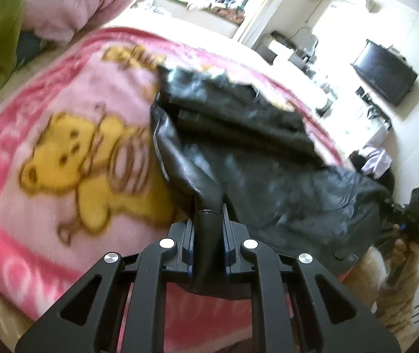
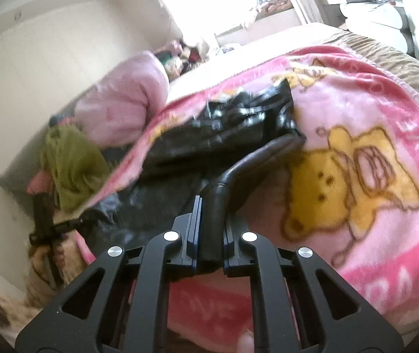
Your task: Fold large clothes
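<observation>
We see a pink bear-print blanket [image 1: 62, 111] over the bed w/ a black leather jacket [image 1: 239, 147] lying on it. L gripper [image 1: 209, 235] is clamped on a jacket edge; R gripper [image 2: 211, 226] pinches another edge, lifted off the blanket.

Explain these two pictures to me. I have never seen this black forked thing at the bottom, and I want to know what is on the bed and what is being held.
No robot here: a person holds a hand-held pinching tool in each hand, each with a camera looking along its fingers. One picture comes from the left tool, the other from the right tool. A pink blanket with a yellow bear covers the bed. On it lies a black leather-like jacket. Each tool is shut on a fold of that jacket at its near edge. Pink bedding and a green cloth are heaped further off.
</observation>
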The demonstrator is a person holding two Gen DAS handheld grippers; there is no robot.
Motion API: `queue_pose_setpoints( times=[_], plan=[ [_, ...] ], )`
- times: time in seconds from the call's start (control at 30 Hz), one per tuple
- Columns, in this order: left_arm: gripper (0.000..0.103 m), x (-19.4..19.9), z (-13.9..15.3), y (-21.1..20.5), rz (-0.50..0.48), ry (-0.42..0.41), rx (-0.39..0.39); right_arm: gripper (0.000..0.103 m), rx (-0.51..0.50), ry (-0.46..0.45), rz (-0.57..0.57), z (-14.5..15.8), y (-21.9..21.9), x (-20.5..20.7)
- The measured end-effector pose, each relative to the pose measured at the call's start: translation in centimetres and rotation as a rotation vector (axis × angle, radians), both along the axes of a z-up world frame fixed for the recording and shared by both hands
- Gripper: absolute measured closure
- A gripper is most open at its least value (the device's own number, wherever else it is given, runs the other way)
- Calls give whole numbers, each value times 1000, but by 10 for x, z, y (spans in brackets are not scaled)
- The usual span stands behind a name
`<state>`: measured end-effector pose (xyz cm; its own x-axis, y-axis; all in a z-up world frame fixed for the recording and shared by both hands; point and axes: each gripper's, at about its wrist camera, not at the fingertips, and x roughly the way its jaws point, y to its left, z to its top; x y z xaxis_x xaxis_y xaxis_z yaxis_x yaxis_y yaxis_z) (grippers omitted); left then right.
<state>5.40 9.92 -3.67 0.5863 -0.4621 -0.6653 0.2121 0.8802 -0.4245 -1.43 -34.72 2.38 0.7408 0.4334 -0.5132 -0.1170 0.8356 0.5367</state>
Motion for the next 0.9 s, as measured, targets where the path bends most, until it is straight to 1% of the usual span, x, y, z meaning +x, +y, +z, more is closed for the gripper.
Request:
queue_pose_setpoints(
  times=[0.13,0.2,0.3,0.33,0.43,0.67,0.9],
  plan=[
    [90,25,29,1,15,-54,-63,99,74,-27,-63,12,-15,18],
    [90,38,42,1,29,-82,-76,98,100,-49,-102,19,-24,31],
    [90,62,56,1,32,-87,-115,98,129,-59,-128,26,-29,51],
    [90,69,59,1,31,-86,-120,98,132,-59,-139,30,-31,61],
    [90,94,68,-6,35,-90,-106,99,142,-56,-157,36,-34,85],
    [90,155,74,-10,41,-44,-129,98,150,-10,-203,41,-41,148],
    [89,202,62,-8,68,14,-140,98,136,55,-236,32,-42,200]
  ],
)
